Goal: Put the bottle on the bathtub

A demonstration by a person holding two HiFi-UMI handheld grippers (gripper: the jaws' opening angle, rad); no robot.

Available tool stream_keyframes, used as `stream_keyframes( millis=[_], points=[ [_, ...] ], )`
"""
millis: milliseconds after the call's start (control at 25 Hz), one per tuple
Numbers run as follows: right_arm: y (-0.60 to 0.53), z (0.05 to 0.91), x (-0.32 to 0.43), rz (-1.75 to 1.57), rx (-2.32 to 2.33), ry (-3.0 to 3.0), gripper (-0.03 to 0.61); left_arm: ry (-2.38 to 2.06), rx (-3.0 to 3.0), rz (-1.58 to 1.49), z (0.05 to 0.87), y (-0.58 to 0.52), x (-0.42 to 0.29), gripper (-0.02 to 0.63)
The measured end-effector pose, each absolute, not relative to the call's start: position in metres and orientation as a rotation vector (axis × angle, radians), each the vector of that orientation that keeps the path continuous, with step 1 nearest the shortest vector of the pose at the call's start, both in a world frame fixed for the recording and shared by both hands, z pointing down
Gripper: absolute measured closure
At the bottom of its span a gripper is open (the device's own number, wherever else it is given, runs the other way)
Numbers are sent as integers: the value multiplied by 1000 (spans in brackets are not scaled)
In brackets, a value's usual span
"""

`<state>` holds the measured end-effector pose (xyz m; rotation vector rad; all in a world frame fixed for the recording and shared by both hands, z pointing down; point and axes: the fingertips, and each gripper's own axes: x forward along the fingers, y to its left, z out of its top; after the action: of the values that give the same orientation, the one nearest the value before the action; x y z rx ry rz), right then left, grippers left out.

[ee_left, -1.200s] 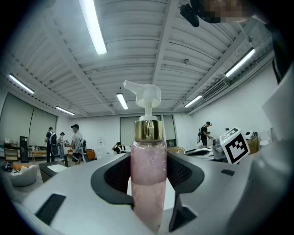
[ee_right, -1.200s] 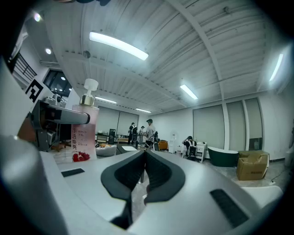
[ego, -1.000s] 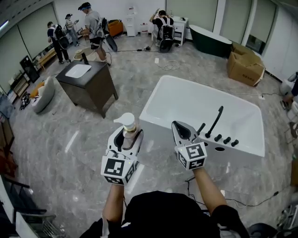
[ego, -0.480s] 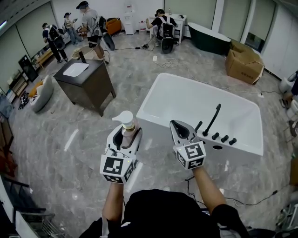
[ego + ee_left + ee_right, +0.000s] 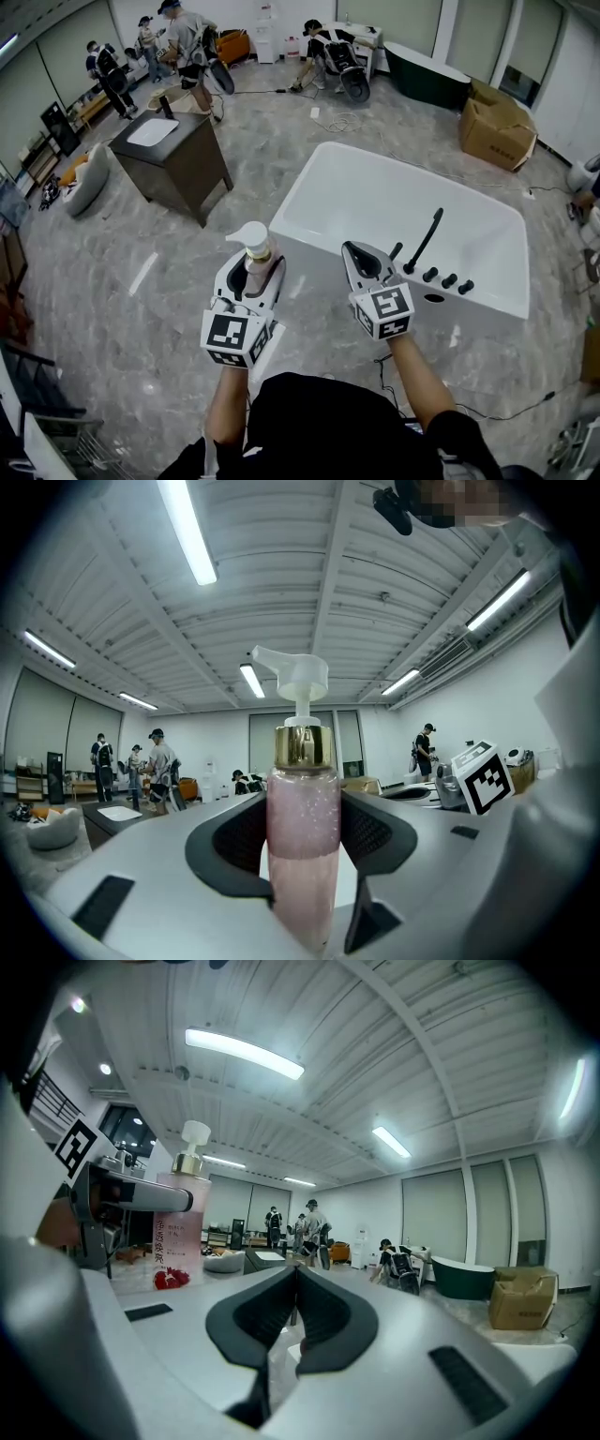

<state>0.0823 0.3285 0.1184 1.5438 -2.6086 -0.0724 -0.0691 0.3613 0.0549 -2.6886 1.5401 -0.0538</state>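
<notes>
Status: bottle [image 5: 255, 251] upright, pinched btwn jaws of left gripper [image 5: 251, 277], lower centre of frame, just left of bathtub [image 5: 292, 208] corner. Not yet on bathtub rim; set-down + release left. Right gripper [image 5: 358, 255] jaws pressed together, empty.

Black shirt [image 5: 323, 417] — short sleeves [image 5: 448, 433]

- We lose the base of the bottle [image 5: 302, 855] below the left gripper view's bottom edge.
- We cannot read its label [image 5: 170, 1241] in the right gripper view: too small.
</notes>
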Motion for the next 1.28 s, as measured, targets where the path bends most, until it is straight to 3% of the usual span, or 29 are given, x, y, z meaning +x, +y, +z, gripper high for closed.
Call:
stream_keyframes(
  millis=[600, 1280],
  points=[
    [288, 124, 83, -96, 1478, -2621, 555, 1569, -2661, -86, 64, 324, -63, 383],
    [159, 141, 66, -73, 1462, -2570, 555, 1581, -2709, -69, 78, 186, -82, 383]
  ],
)
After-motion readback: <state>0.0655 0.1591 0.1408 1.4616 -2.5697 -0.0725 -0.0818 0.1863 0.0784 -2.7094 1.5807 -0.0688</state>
